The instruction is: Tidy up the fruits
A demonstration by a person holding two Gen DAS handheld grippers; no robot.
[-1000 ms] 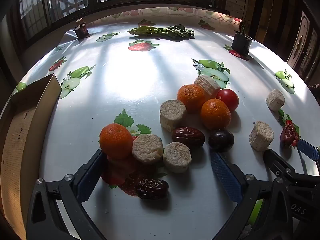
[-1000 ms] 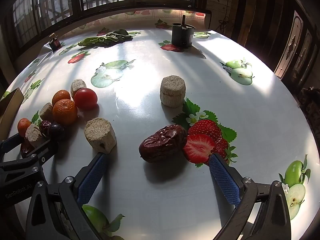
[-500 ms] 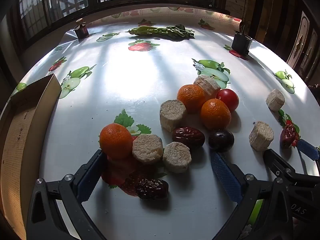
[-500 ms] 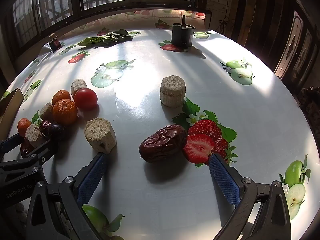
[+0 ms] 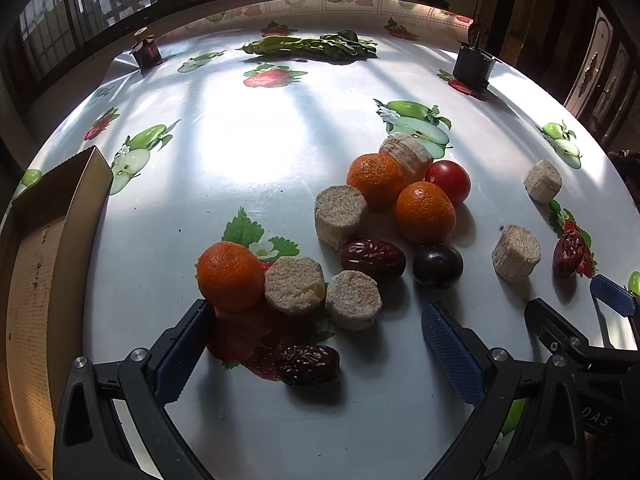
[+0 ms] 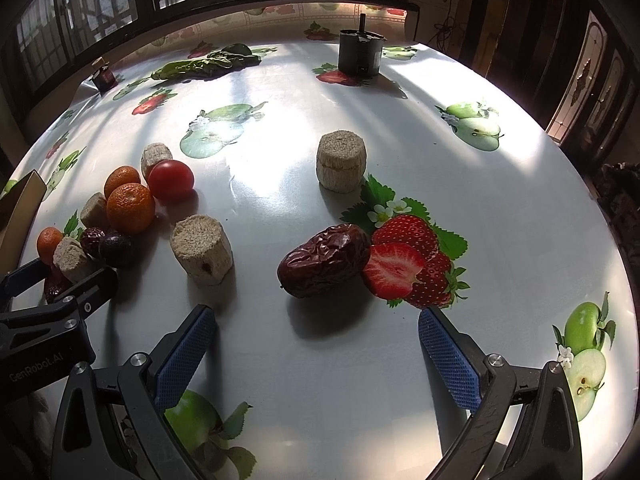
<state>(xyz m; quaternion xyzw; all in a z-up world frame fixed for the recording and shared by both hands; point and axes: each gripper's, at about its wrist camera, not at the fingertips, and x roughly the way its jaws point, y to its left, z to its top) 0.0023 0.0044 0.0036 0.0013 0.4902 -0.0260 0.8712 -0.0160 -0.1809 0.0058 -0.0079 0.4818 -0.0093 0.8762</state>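
Observation:
My left gripper (image 5: pixel 316 320) is open just above the table, its fingers flanking a red date (image 5: pixel 307 365). Right ahead lie an orange (image 5: pixel 229 276) and two beige cut cylinders (image 5: pixel 294 285) (image 5: pixel 353 300). Further on are another date (image 5: pixel 373 259), a dark plum (image 5: pixel 437 266), two oranges (image 5: pixel 425 212) (image 5: pixel 375 180) and a red tomato (image 5: pixel 448 181). My right gripper (image 6: pixel 316 320) also stands open, a wrinkled red date (image 6: pixel 324 260) a short way in front of its fingers. Beige cylinders (image 6: pixel 201 249) (image 6: pixel 341 161) sit left and beyond.
A cardboard box (image 5: pixel 44 264) lies along the left table edge. Leafy greens (image 5: pixel 312 46), a small jar (image 5: pixel 146 50) and a black pot (image 6: pixel 359 53) stand at the far side. The tablecloth (image 6: pixel 280 120) carries printed strawberries and apples. Each gripper shows at the edge of the other's view.

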